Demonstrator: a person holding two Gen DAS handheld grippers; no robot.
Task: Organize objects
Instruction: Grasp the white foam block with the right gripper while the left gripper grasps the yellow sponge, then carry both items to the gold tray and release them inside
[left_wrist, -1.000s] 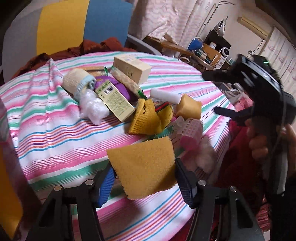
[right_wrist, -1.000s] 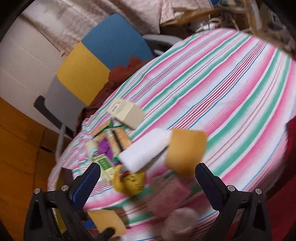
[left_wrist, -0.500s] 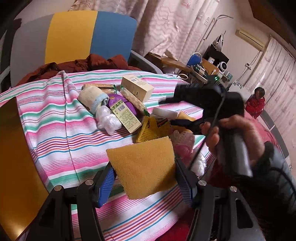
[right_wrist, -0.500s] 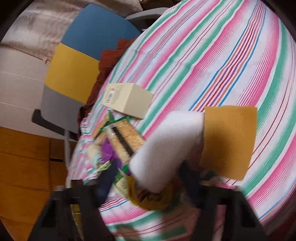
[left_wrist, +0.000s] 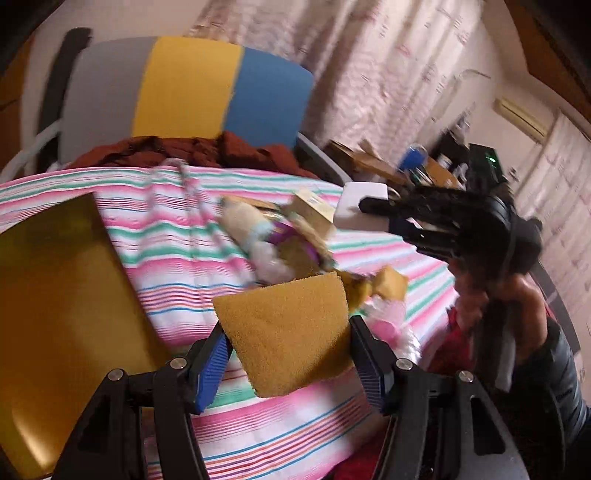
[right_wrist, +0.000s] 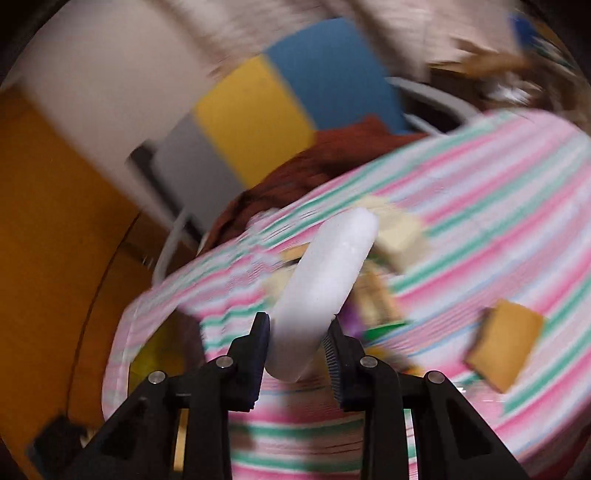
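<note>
Above the striped surface (left_wrist: 177, 236):
Left gripper (left_wrist: 291, 363): clamped on a flat mustard-yellow sponge sheet (left_wrist: 286, 332).
Right gripper (right_wrist: 297, 356): gripping a long white foam block (right_wrist: 325, 291), lifted over the blurred clutter pile (left_wrist: 280, 240).

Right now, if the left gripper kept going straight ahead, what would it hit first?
Likely the cluttered pile on the striped tablecloth, just past the yellow sponge the left gripper holds; depth is unclear.

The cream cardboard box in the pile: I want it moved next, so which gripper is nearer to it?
Right. The right gripper, clamping a white foam block, hangs beside the box. The left gripper, holding a yellow sponge, sits across the pile.
</note>
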